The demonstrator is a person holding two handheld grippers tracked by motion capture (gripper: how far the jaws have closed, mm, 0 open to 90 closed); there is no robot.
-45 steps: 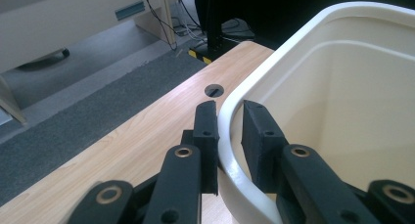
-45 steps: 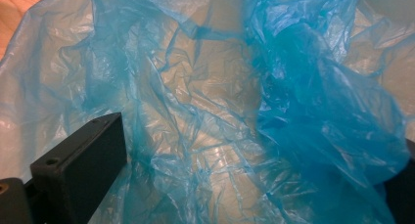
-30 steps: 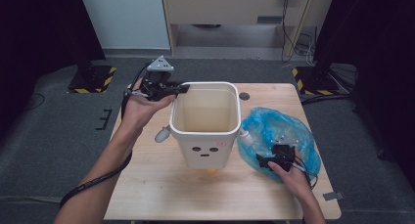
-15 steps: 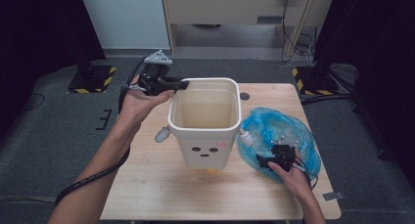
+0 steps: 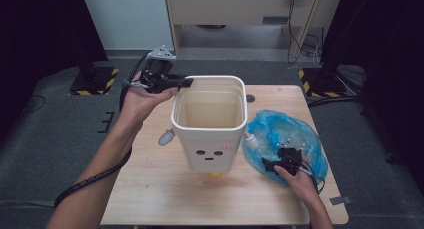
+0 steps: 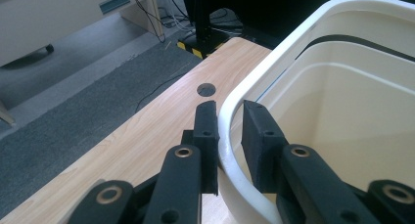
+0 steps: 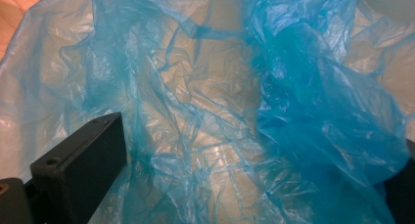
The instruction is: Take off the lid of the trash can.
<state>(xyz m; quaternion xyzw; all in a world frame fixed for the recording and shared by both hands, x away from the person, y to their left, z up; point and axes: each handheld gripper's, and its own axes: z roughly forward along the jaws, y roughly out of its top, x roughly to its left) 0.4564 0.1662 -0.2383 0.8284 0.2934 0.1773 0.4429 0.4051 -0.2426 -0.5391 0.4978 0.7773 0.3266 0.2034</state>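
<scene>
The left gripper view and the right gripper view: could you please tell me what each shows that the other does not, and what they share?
The left gripper view alone shows the left gripper shut on the rim of the white bin, one jaw outside the wall and one inside, plus a round hole in the tabletop and grey floor beyond. The right gripper view alone shows the crumpled blue plastic bag between the right gripper's spread jaws. Both share the wooden table and a look along black jaws.

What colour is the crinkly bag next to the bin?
The crinkly bag is see-through blue. It shows best in the right gripper view, close up.
</scene>
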